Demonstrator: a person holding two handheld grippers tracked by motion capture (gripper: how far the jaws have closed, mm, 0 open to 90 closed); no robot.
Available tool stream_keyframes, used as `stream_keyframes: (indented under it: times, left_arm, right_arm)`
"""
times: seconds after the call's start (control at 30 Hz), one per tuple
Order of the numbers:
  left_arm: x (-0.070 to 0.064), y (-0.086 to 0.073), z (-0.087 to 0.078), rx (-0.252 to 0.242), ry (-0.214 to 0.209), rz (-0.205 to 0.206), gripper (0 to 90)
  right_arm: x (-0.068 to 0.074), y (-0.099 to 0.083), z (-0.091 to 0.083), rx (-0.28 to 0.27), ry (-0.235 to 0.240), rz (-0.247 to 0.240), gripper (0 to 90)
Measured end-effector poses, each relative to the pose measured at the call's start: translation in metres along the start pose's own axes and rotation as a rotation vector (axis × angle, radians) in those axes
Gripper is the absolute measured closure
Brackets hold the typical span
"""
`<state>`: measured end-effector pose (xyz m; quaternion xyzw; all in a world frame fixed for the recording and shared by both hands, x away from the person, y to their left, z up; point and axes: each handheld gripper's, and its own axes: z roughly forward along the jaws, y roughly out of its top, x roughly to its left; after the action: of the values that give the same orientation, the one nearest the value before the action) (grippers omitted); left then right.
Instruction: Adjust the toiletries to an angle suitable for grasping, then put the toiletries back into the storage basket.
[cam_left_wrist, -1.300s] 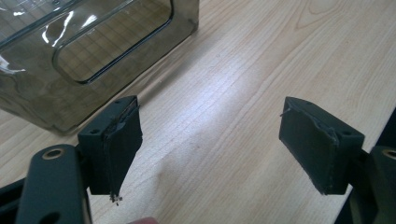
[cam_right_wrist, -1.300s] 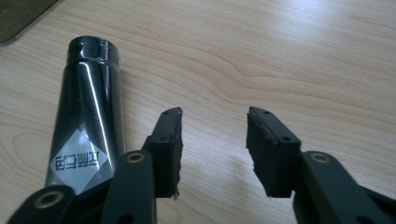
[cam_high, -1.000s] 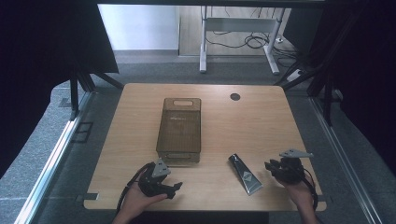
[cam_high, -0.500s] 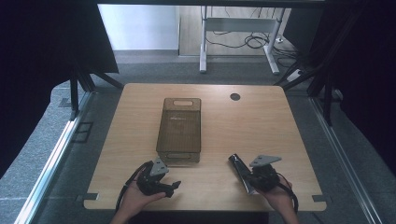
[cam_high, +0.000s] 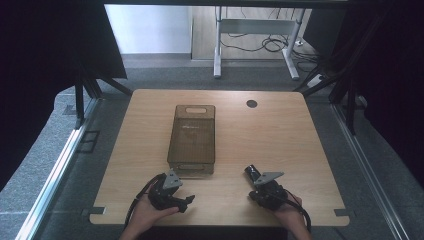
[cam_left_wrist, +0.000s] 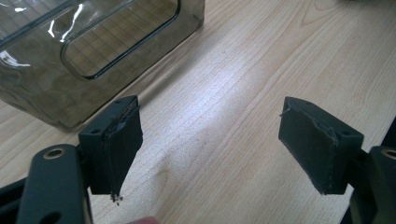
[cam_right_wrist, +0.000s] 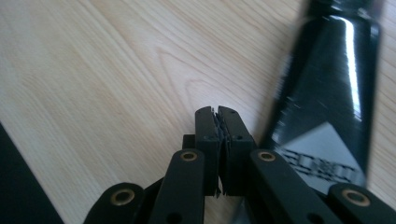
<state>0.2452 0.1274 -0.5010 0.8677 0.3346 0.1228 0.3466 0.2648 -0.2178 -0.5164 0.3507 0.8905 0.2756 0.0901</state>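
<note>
Tongs: left gripper (cam_left_wrist: 205, 140) jaws wide apart beside smoked bin (cam_high: 192, 137), right gripper (cam_right_wrist: 217, 122) pinched closed on nothing, black tube (cam_right_wrist: 329, 107) flat on table (cam_high: 300, 135) just beside it; judged next: open right, straddle tube mid-body, squeeze gently.

Dim, soft high view; window glare on the smoky bin (cam_left_wrist: 56, 51); black tube (cam_right_wrist: 327, 107) perhaps motion-blurred.

Glossy black tube (cam_right_wrist: 327, 107) flat on table, near front edge.
</note>
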Motion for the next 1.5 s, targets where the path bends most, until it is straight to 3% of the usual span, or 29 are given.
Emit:
stream_keyframes:
  times: [0.47,0.77,0.87,1.0,1.3,1.5]
  left_arm:
    - [0.0,0.001,-0.004,-0.011,0.003,0.005,21.7]
    - [-0.004,0.003,-0.005,-0.013,0.004,0.011,21.7]
    - [-0.005,0.003,-0.004,-0.01,0.001,0.013,21.7]
    - [-0.004,0.003,-0.004,-0.01,0.002,0.011,21.7]
    - [-0.005,0.003,-0.005,-0.008,0.008,0.007,21.7]
    - [-0.006,0.002,-0.004,-0.004,0.004,0.004,21.8]
  right_arm:
    - [-0.019,-0.011,-0.009,-0.018,-0.019,0.067,87.6]
    - [-0.022,-0.012,-0.021,-0.057,-0.025,0.074,85.2]
    - [-0.023,-0.012,-0.025,-0.068,-0.028,0.083,78.6]
    - [-0.023,-0.011,-0.025,-0.095,-0.026,0.084,57.2]
    - [-0.019,-0.006,-0.035,-0.152,-0.023,0.058,44.7]
    - [-0.023,0.004,-0.046,-0.16,-0.08,0.053,39.9]
